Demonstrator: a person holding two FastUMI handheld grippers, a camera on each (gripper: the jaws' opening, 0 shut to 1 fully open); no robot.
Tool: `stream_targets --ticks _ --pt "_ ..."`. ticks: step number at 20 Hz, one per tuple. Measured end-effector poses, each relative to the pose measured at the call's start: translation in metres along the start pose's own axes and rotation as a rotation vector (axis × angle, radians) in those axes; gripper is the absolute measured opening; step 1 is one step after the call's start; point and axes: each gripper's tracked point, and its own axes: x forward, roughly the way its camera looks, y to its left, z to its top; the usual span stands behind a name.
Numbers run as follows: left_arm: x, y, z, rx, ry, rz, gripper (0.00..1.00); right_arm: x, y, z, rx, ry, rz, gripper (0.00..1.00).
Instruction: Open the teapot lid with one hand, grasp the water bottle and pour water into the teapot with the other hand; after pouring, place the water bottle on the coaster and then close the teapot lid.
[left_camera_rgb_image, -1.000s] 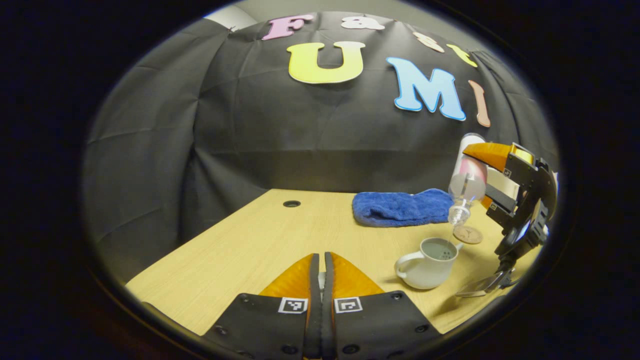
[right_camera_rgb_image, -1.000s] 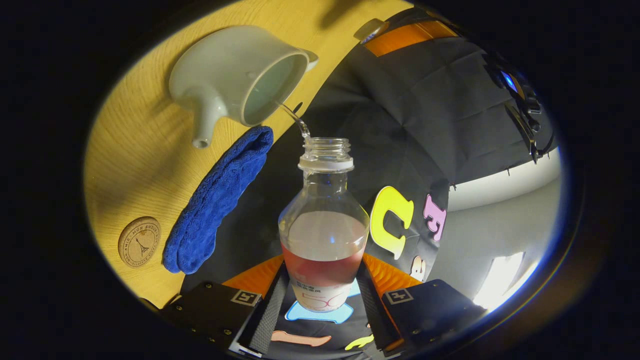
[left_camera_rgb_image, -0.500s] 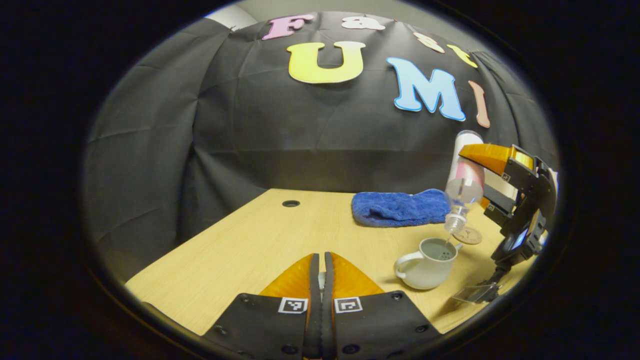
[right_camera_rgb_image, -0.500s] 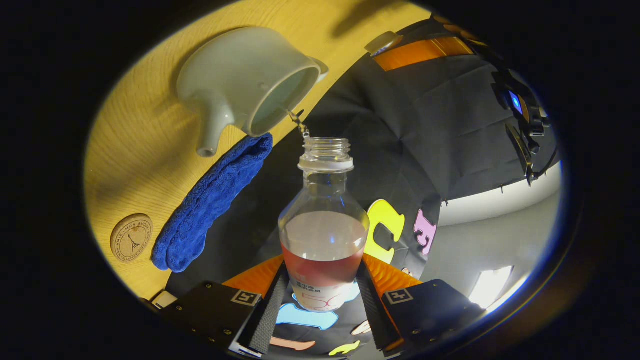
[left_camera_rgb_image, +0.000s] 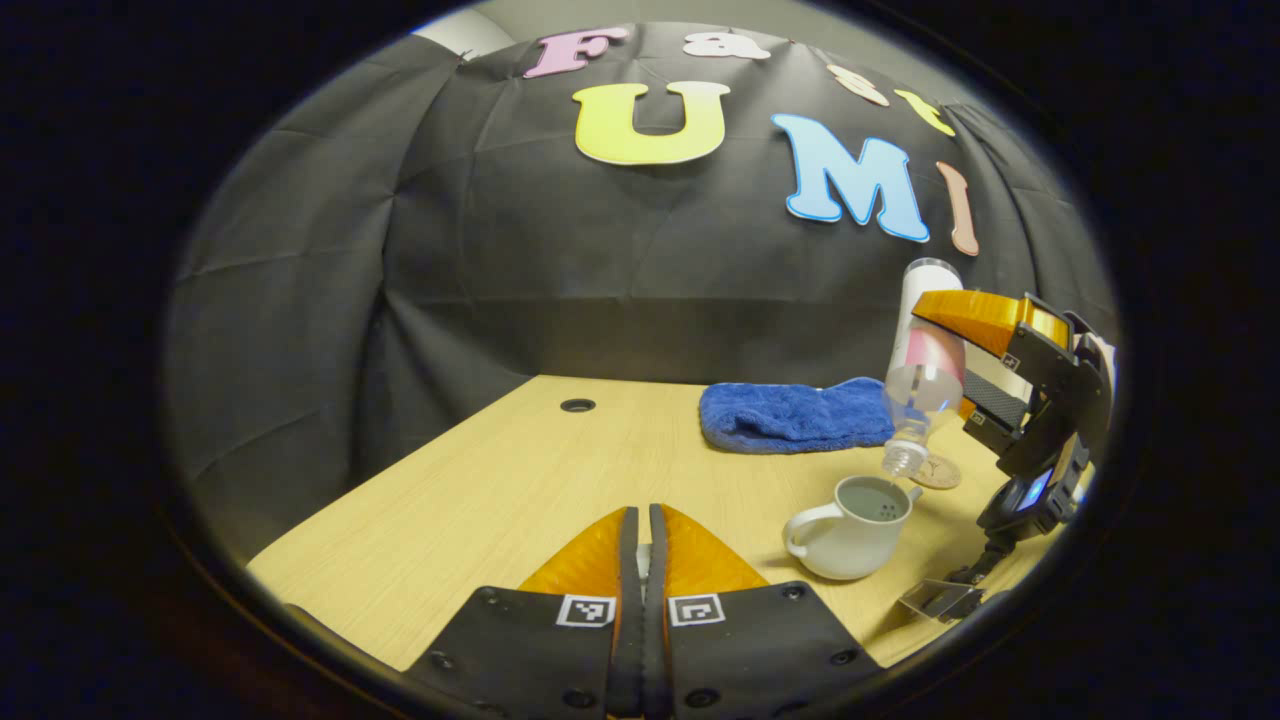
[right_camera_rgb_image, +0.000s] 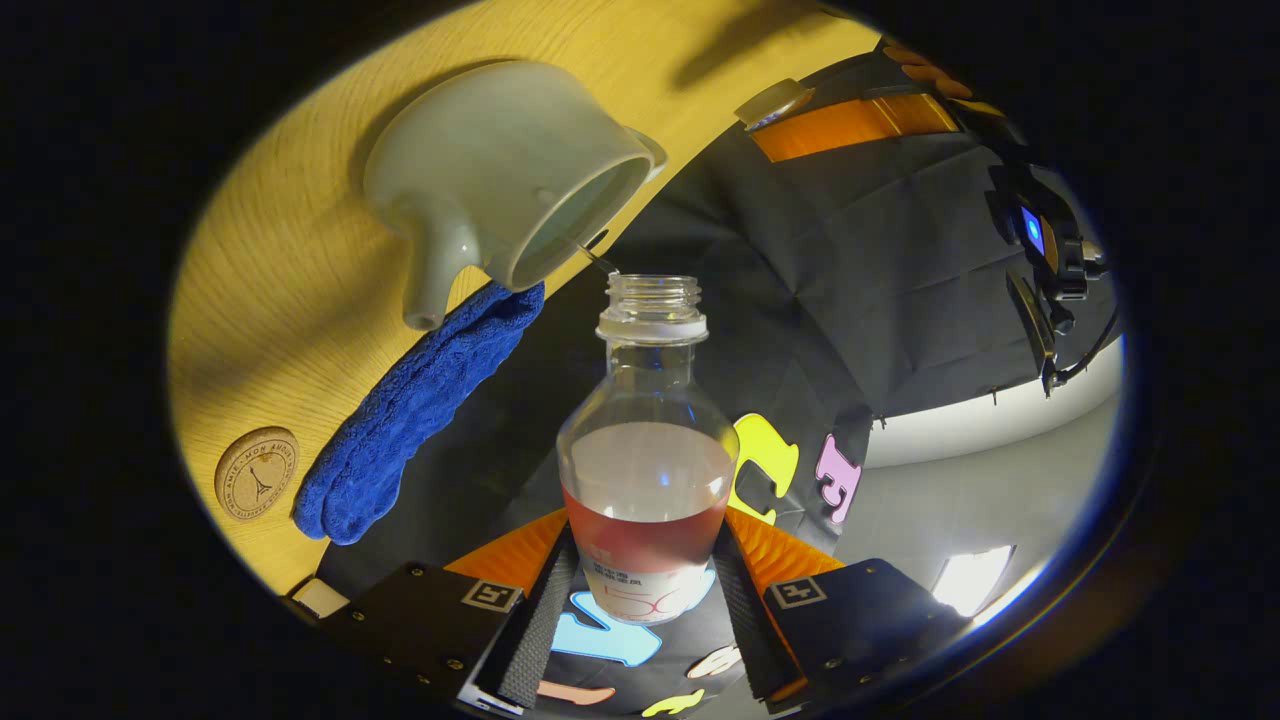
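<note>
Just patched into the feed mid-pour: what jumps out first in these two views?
The water bottle, clamped between the right gripper fingers, is tipped mouth-down over the open white teapot at the table's right. Behind it lie a blue towel and the round coaster. The left gripper hovers over the table, fingers together.

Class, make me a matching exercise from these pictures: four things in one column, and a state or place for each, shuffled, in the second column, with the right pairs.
Things:
1. water bottle
2. teapot
3. towel
4. coaster

States or places:
A. lies flat at the table's far edge
B. tipped, mouth down over the teapot
C. bare, nothing on it
D. upright, lid off

Pairs: 1-B, 2-D, 3-A, 4-C
</note>
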Motion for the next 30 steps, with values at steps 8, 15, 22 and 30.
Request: stream_targets --ticks 8,15,22,30 --pt "0.0 0.0 0.001 -0.001 -0.001 0.006 0.06 -0.003 -0.003 0.002 0.003 -0.006 -0.012 0.75" --pt "-0.002 0.001 0.006 -0.002 -0.013 0.011 0.05 -0.018 0.037 -0.026 0.437 0.122 0.189 0.75" --pt "-0.003 -0.001 0.008 0.013 -0.023 0.005 0.06 -0.044 0.075 -0.027 0.998 0.266 0.391 0.76" --pt "-0.005 -0.01 0.017 0.037 -0.034 -0.007 0.05 -0.049 0.108 -0.016 1.676 0.38 0.574 0.76"
